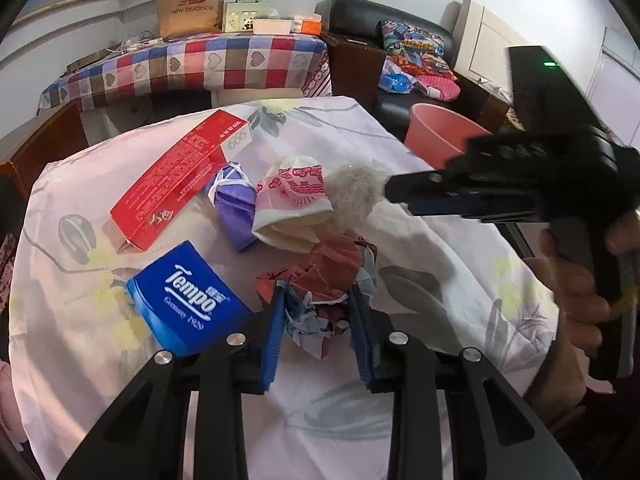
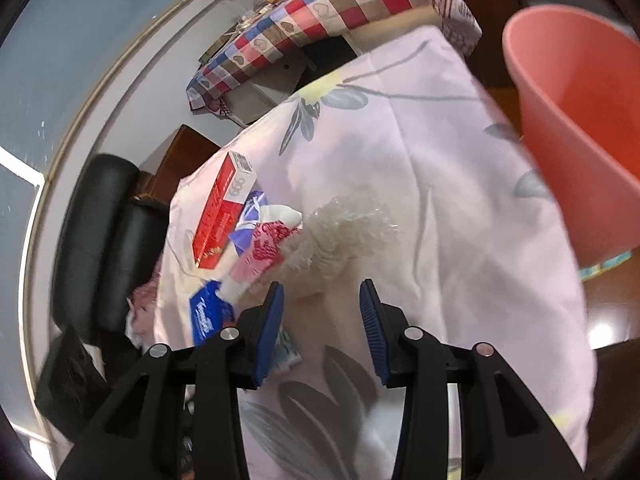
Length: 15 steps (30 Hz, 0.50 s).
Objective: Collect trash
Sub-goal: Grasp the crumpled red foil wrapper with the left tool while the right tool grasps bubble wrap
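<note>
My left gripper (image 1: 318,308) is shut on a crumpled red and blue paper wad (image 1: 324,276) over the floral-cloth table (image 1: 420,256). My right gripper (image 2: 322,298) holds a crumpled clear plastic wad (image 2: 344,232) between its blue pads; it also shows in the left wrist view (image 1: 356,192) at the gripper tip (image 1: 390,192). A pink bin (image 2: 580,120) stands beyond the table's right edge; it also shows in the left wrist view (image 1: 436,132). On the table lie a red box (image 1: 180,180), a purple packet (image 1: 234,204) and a white bag with pink print (image 1: 294,204).
A blue Tempo tissue pack (image 1: 188,300) lies left of my left gripper. A checkered table (image 1: 192,64) with a paper bag (image 1: 192,0) stands behind. A black sofa (image 1: 396,60) with colourful cloth is at the back right.
</note>
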Tool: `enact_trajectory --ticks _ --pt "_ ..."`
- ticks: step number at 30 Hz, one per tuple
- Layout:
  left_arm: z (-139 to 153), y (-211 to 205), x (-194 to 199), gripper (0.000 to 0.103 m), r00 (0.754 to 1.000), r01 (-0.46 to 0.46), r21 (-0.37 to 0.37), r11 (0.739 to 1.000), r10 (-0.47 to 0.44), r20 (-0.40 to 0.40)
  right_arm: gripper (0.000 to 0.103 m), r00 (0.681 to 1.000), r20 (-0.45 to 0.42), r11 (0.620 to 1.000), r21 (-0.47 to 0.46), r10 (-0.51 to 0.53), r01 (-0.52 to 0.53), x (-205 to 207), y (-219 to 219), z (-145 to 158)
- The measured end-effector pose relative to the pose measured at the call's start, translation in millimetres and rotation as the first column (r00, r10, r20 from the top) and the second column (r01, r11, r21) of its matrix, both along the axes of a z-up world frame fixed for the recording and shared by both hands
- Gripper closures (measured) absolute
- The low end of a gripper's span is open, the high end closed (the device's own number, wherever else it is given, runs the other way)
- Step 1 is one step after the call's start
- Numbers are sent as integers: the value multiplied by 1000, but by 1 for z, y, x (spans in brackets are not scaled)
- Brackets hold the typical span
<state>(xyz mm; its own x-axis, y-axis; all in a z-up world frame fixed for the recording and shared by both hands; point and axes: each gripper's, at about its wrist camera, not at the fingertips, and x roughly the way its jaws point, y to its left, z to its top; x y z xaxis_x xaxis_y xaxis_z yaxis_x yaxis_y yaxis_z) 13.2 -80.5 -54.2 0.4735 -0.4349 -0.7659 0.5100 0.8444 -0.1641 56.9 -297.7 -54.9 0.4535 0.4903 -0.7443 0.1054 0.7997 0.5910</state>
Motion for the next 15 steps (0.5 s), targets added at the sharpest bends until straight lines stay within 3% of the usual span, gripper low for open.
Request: enact_trajectory --ticks 4,15 --pt "2 6 -9 73 1000 13 -22 1000 -13 1 63 998 -48 996 68 -50 53 13 0 -8" --pt "2 19 -16 73 1000 -3 -61 998 2 -20 61 984 -132 985 109 -120 135 38 8 -24"
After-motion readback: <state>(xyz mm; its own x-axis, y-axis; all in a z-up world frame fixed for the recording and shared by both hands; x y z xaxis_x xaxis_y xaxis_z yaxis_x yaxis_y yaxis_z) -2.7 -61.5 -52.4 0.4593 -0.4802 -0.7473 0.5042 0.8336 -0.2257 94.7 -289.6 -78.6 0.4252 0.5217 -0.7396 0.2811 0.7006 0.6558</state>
